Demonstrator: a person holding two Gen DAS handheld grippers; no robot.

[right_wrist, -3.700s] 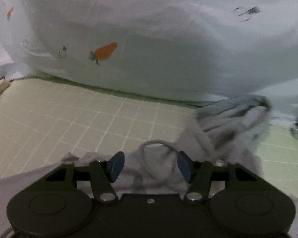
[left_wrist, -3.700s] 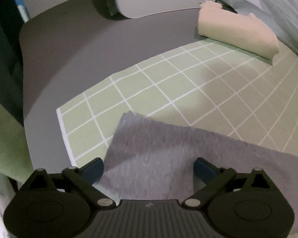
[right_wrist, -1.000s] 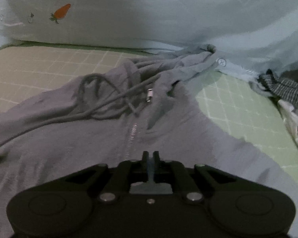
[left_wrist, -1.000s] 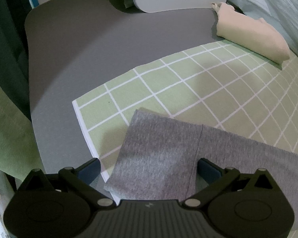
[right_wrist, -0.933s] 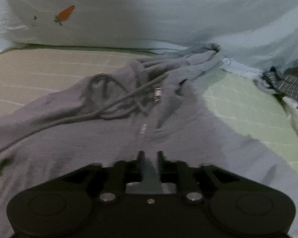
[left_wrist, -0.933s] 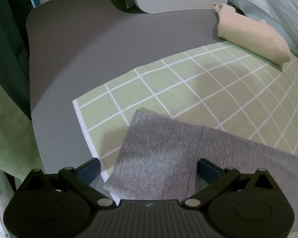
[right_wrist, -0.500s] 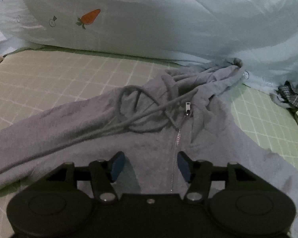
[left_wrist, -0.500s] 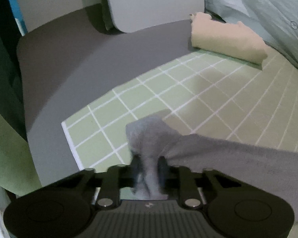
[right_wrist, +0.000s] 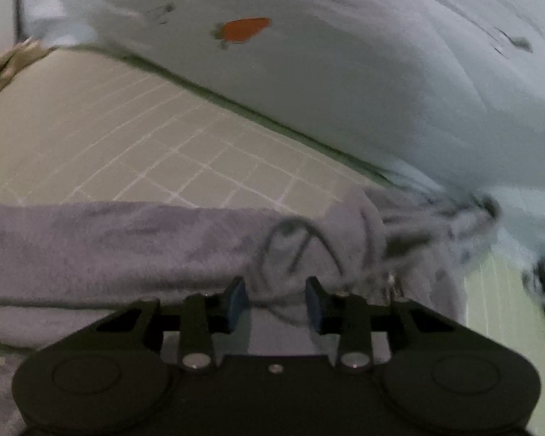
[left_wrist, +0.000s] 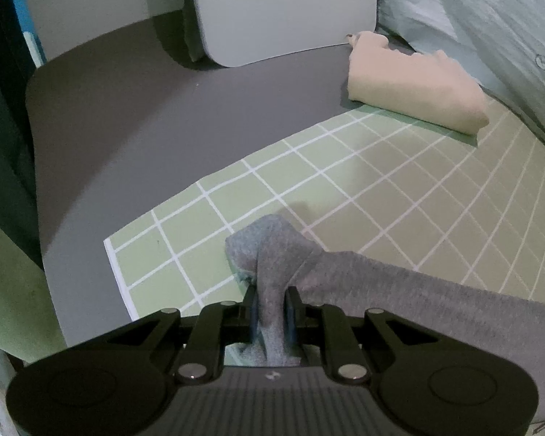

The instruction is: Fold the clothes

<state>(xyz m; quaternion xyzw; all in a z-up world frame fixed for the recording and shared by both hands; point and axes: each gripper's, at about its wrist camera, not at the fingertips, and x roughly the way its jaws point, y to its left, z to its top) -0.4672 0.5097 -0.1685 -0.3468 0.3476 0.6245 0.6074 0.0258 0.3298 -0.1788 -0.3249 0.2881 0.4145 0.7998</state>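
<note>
Our grey hoodie (right_wrist: 127, 247) lies spread, unfolded, on the checked sheet (left_wrist: 381, 181); our left gripper (left_wrist: 270, 312) clenches its corner, our right gripper (right_wrist: 275, 303) is closing over bunched cloth. Beige garment (left_wrist: 410, 87) already folded.

grey zip hoodie (right_wrist: 134, 239) | spread on green checked mat | cuff (left_wrist: 269, 250) bunched, lifted

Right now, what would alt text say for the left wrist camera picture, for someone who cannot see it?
The left gripper pinches a bunched end of a grey garment over a green checked mat. A folded cream cloth lies at the mat's far edge, partly on the grey surface beyond.
</note>
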